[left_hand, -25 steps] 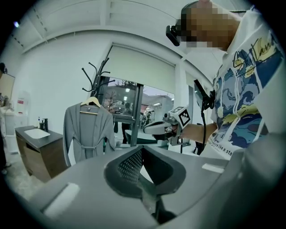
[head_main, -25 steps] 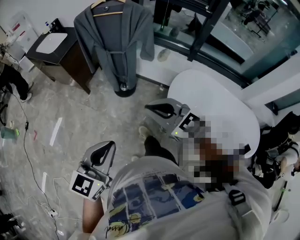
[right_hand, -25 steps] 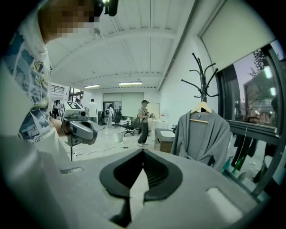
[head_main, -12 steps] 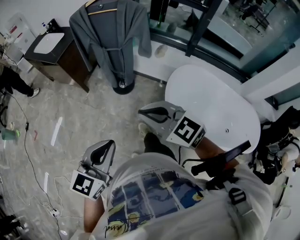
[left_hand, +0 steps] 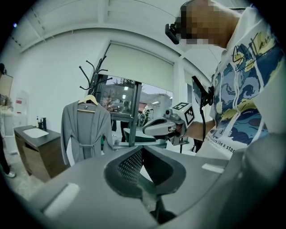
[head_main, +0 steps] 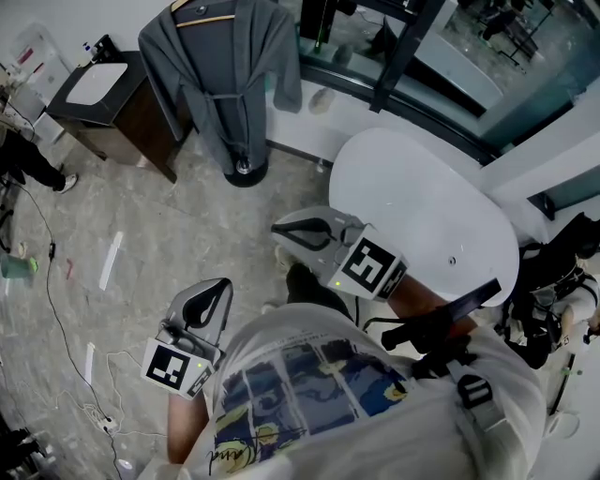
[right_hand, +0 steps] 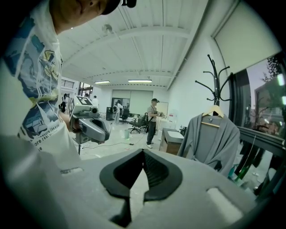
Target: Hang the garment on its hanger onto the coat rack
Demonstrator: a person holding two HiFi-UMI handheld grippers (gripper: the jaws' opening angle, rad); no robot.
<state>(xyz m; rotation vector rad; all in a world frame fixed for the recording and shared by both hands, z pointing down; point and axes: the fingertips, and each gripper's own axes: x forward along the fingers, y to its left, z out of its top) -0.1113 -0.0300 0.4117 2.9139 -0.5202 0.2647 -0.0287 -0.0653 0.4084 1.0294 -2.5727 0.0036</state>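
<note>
The garment point(head_main: 230, 84) hangs on its hanger point(head_main: 208, 19) on the coat rack point(right_hand: 215, 82), well apart from both units. Left hand-held gripper point(head_main: 208, 298) and right hand-held gripper point(head_main: 286, 228): jaws closed, empty. Fabric is judged soft and light (grip the stiff hanger neck, not cloth).

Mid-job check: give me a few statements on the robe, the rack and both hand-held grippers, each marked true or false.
1. The grey robe hangs from the coat rack on its wooden hanger. True.
2. The right hand-held gripper is clamped on the wooden hanger. False: its jaws are shut on nothing, away from the rack.
3. The left hand-held gripper has its jaws together with nothing between them. True.
4. The dark cabinet stands between the coat rack and the white table. False: the rack stands between them.
</note>
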